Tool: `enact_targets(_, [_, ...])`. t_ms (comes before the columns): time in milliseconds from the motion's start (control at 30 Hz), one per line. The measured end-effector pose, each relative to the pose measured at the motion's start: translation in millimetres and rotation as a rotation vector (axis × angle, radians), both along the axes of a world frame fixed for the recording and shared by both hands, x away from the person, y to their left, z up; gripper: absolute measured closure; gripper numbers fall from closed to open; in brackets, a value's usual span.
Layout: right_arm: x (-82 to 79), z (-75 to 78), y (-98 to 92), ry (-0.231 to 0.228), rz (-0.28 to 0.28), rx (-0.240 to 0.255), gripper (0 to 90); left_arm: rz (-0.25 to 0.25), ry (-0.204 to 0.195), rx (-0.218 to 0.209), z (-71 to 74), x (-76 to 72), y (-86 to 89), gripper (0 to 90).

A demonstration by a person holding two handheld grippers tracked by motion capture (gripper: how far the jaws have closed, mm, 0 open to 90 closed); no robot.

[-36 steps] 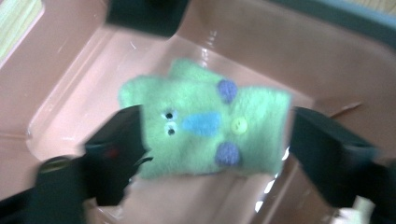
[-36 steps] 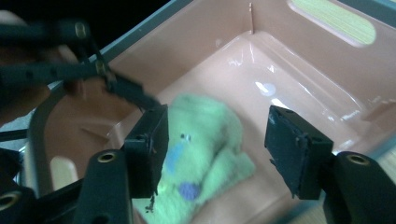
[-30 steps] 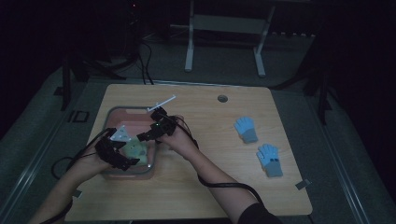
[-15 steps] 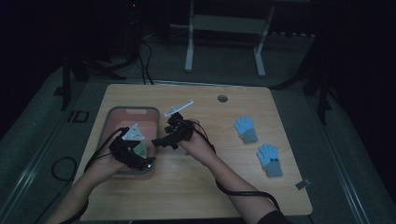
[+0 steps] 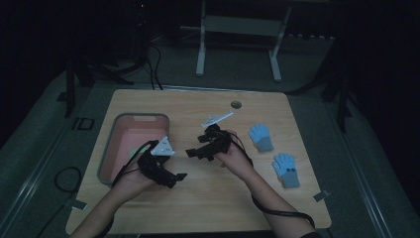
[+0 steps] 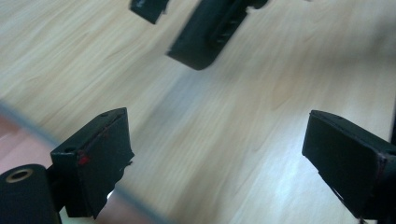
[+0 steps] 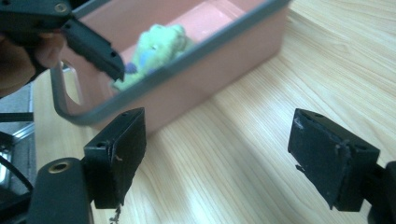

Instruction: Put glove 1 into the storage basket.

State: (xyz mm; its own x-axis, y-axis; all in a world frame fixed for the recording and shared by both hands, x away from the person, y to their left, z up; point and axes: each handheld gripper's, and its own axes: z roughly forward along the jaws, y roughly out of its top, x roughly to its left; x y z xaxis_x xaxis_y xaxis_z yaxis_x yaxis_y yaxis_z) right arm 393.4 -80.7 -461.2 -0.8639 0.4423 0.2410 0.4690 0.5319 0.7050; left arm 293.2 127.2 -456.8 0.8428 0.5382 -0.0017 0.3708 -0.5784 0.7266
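Observation:
A pink bin [image 5: 116,130] with a grey rim stands on the left of the wooden table. A green glove [image 7: 159,49] lies inside it. My left gripper [image 5: 179,176] hovers just right of the bin, its jaws wide apart over bare wood [image 6: 219,154]. My right gripper [image 5: 192,152] is a little farther right and points back at the bin, open with nothing between its fingers [image 7: 219,149]. Two blue gloves [image 5: 260,137] [image 5: 286,169] lie flat on the right side of the table, apart from both grippers.
A round cable hole [image 5: 236,104] sits near the table's far edge. The bin's grey rim [image 7: 187,65] is close in front of my right gripper. The legs of a white desk [image 5: 200,44] stand on the floor beyond the table.
Both grippers have moved right, from over the bin to above the bare table beside it. The green glove stays in the bin.

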Motion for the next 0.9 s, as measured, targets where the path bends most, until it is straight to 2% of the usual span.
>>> enact_targets(100, [-1.5, -1.0, -13.7, -0.005, -0.023, -0.005, 16.6, -0.021, 0.007, -0.011, -2.3, -2.7, -13.0, 8.0])
enact_targets(167, [-2.6, -2.2, -21.2, -0.014, -0.048, -0.013, 16.5, -0.044, 0.027, -0.004, -4.9, -3.8, -21.2, 8.0])
enact_targets(200, [-3.0, -3.0, -25.1, -0.01, -0.064, -0.012, 16.5, -0.045, 0.019, 0.006, -6.3, -4.8, -25.1, 8.0])
enact_targets(300, [-3.5, -6.3, -37.0, 0.009, -0.1, -0.002, 15.0, -0.038, 0.03, -0.015, -11.1, -4.8, -32.4, 7.0])
enact_targets(433, [-5.1, -10.7, -52.2, -0.015, -0.128, -0.001, 13.1, -0.053, 0.055, -0.04, -17.5, -4.8, -39.8, 2.4])
enact_targets(533, [-6.4, -14.9, -61.5, -0.023, -0.134, -0.006, 13.1, -0.047, 0.037, -0.051, -23.6, -6.1, -43.9, 1.9])
enact_targets(600, [-7.8, -18.3, -66.1, -0.031, -0.134, -0.017, 13.0, -0.045, 0.039, -0.055, -29.4, -6.7, -46.5, 1.9])
enact_targets(800, [-12.6, -33.0, -81.6, -0.024, -0.125, -0.031, 13.0, -0.035, 0.003, -0.062, -48.8, -13.6, -54.7, 2.0])
enact_targets(900, [-13.9, -39.3, -89.0, -0.019, -0.131, -0.033, 13.1, -0.051, 0.015, -0.091, -56.7, -16.1, -57.5, 2.0])
